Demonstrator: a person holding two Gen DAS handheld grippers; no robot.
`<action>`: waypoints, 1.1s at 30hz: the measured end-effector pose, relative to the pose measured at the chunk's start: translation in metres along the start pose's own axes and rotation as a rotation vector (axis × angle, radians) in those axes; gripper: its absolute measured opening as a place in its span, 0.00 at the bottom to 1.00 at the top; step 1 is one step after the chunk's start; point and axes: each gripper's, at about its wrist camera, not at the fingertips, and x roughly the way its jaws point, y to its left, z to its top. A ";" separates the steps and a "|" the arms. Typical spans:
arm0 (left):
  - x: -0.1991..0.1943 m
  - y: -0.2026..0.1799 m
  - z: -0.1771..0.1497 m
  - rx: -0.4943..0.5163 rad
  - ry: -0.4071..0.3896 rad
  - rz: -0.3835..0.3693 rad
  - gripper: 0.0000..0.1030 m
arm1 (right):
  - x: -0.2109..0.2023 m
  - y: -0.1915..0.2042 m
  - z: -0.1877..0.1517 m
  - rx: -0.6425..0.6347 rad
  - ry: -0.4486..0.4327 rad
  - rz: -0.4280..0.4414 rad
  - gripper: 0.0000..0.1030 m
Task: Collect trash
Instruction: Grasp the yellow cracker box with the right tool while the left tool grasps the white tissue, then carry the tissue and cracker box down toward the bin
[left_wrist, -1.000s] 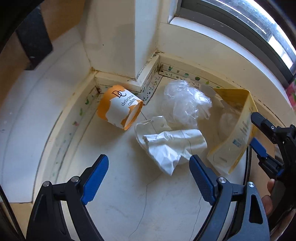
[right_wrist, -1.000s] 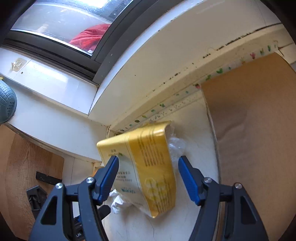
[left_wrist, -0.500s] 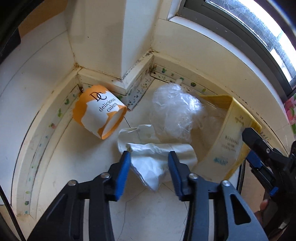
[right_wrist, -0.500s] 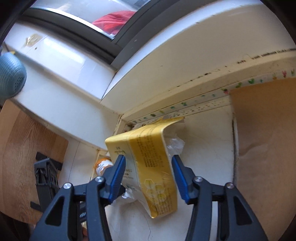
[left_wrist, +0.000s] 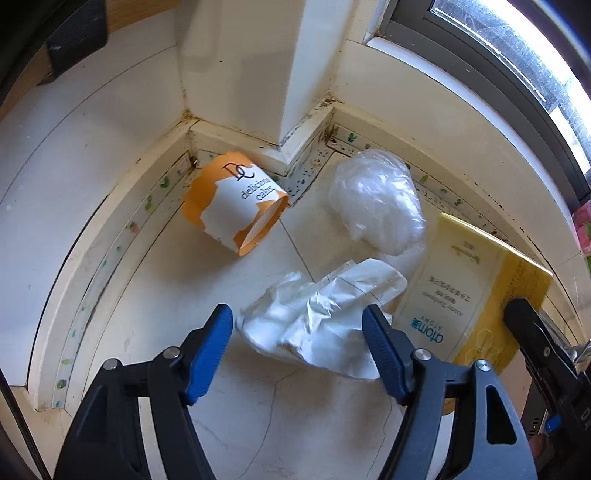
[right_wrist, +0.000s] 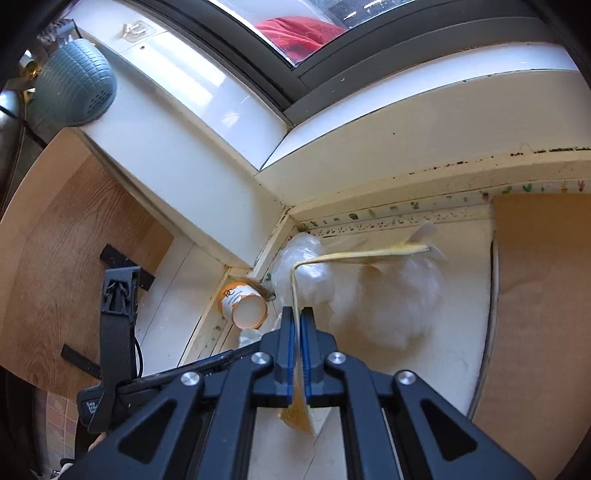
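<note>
Trash lies in a floor corner under a window. Crumpled white paper (left_wrist: 317, 317) sits between the wide-spread fingers of the left gripper (left_wrist: 297, 341), neither blue pad touching it as far as the view shows. Beyond the fingertips, a clear plastic bag (left_wrist: 376, 206) lies ahead to the right, and an orange paper cup (left_wrist: 236, 208) lies on its side ahead to the left, against the skirting. The right gripper (right_wrist: 295, 332) is clamped narrow on a yellow package (right_wrist: 354, 254), seen edge-on, which bends away ahead of the tips, above the plastic bag. A brown board (right_wrist: 543, 314) lies off to its right.
</note>
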 end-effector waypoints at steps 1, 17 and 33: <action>0.002 0.001 -0.001 -0.006 0.010 -0.005 0.69 | -0.003 0.000 -0.002 0.002 -0.003 0.001 0.03; -0.015 -0.021 -0.022 0.029 -0.043 -0.068 0.16 | -0.021 0.014 -0.004 -0.033 -0.053 0.030 0.03; -0.192 -0.002 -0.145 0.218 -0.205 0.044 0.15 | -0.122 0.107 -0.058 -0.168 -0.088 0.099 0.03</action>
